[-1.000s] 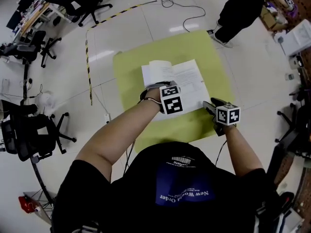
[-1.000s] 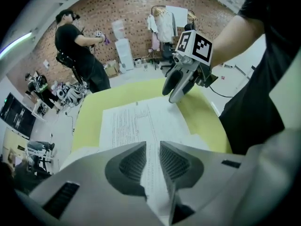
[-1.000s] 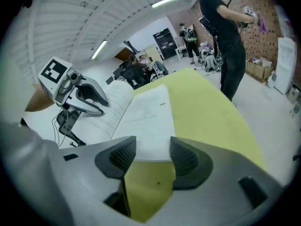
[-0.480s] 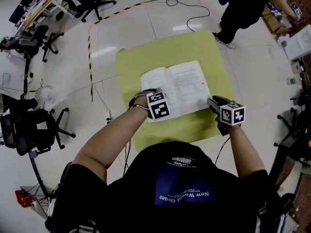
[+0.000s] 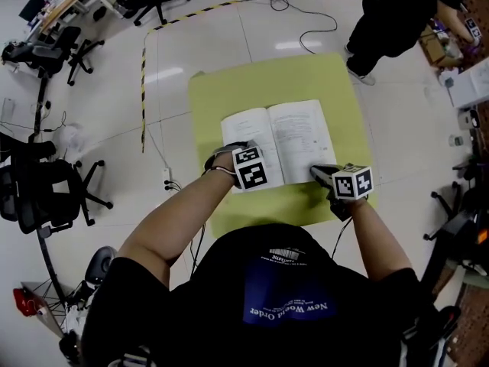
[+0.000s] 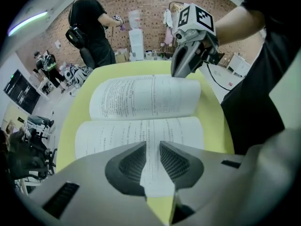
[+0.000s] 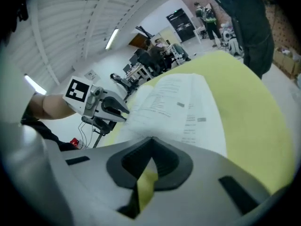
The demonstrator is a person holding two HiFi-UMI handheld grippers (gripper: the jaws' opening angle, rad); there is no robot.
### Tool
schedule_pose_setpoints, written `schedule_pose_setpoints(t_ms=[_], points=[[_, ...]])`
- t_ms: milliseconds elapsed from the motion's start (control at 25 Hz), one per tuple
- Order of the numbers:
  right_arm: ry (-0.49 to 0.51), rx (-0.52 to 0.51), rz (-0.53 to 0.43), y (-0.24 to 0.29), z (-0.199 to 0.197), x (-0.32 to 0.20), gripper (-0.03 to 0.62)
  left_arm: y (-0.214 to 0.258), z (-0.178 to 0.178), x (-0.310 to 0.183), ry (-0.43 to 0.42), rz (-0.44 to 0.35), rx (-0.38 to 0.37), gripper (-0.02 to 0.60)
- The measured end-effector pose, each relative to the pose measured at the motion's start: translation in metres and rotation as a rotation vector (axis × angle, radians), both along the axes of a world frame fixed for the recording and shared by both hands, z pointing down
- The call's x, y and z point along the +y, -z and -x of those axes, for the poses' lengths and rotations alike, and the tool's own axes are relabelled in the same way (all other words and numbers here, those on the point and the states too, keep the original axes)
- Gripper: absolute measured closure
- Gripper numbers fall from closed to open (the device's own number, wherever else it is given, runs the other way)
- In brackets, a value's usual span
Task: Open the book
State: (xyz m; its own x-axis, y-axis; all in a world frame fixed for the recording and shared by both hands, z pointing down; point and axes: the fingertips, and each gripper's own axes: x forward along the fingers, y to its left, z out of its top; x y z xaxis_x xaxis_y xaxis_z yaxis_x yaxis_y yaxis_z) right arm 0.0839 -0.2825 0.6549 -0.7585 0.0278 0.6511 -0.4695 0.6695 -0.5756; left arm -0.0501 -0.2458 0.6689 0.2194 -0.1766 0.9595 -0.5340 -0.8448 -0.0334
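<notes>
The book (image 5: 279,140) lies open and flat on a yellow-green mat (image 5: 229,82), both pages showing print. My left gripper (image 5: 241,153) points steeply down over the left page's near edge. Its jaws (image 6: 150,147) stand slightly apart, with the page (image 6: 141,98) showing through the gap and nothing pinched. My right gripper (image 5: 319,173) is shut at the book's near right corner. Its closed tips (image 7: 151,139) sit at the edge of the right page (image 7: 174,107), with only mat showing behind the pads. Each gripper also appears in the other's view: the right gripper (image 6: 181,67) and the left gripper (image 7: 117,109).
A person in black (image 5: 397,14) stands at the mat's far right corner. Office chairs (image 5: 46,197) and desks crowd the left side. Yellow-black tape (image 5: 144,75) and cables run over the pale floor. Boxes (image 5: 470,82) sit at the right.
The page that stood lifted a second ago now lies flat. My left gripper has moved left and down to the left page's near edge. My right gripper has slid left to the book's corner.
</notes>
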Motion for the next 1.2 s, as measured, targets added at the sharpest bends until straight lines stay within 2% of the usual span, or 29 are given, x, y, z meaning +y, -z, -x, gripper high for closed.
schedule_pose_setpoints(t_ms=[160, 280, 360, 480, 560, 640, 720, 800, 840, 920, 1000, 1080, 1120, 1200], points=[[0.101, -0.053, -0.001, 0.012, 0.042, 0.023, 0.603, 0.000, 0.001, 0.001, 0.017, -0.044, 0.072, 0.488], [0.196, -0.104, -0.024, 0.026, 0.076, 0.040, 0.603, 0.002, 0.014, 0.008, 0.071, -0.073, 0.111, 0.486], [0.277, -0.163, -0.050, 0.045, 0.104, 0.056, 0.603, 0.006, 0.036, 0.017, 0.131, -0.088, 0.103, 0.488], [0.457, -0.230, -0.090, 0.072, 0.140, 0.092, 0.603, 0.014, 0.081, 0.046, 0.244, -0.097, 0.081, 0.486], [0.559, -0.258, -0.086, 0.082, 0.151, 0.112, 0.576, 0.018, 0.113, 0.074, 0.321, -0.097, 0.068, 0.486], [0.598, -0.283, -0.060, 0.088, 0.151, 0.119, 0.574, 0.022, 0.138, 0.102, 0.402, -0.096, 0.074, 0.486], [0.573, -0.300, -0.033, 0.091, 0.144, 0.113, 0.565, 0.029, 0.152, 0.129, 0.485, -0.108, 0.125, 0.488], [0.478, -0.327, -0.005, 0.096, 0.134, 0.096, 0.565, 0.045, 0.157, 0.149, 0.570, -0.144, 0.235, 0.486], [0.407, -0.347, 0.004, 0.102, 0.130, 0.084, 0.565, 0.056, 0.157, 0.156, 0.613, -0.173, 0.314, 0.486], [0.256, -0.389, -0.026, 0.123, 0.121, 0.058, 0.565, 0.089, 0.154, 0.160, 0.695, -0.252, 0.523, 0.486], [0.141, -0.419, -0.122, 0.154, 0.113, 0.037, 0.565, 0.132, 0.155, 0.155, 0.760, -0.348, 0.767, 0.486], [0.067, -0.447, -0.228, 0.190, 0.108, 0.029, 0.565, 0.177, 0.163, 0.149, 0.795, -0.440, 0.977, 0.488], [0.036, -0.463, -0.277, 0.209, 0.105, 0.029, 0.565, 0.198, 0.167, 0.148, 0.793, -0.483, 1.051, 0.488], [-0.026, -0.488, -0.375, 0.244, 0.099, 0.032, 0.584, 0.234, 0.174, 0.147, 0.762, -0.558, 1.142, 0.488]])
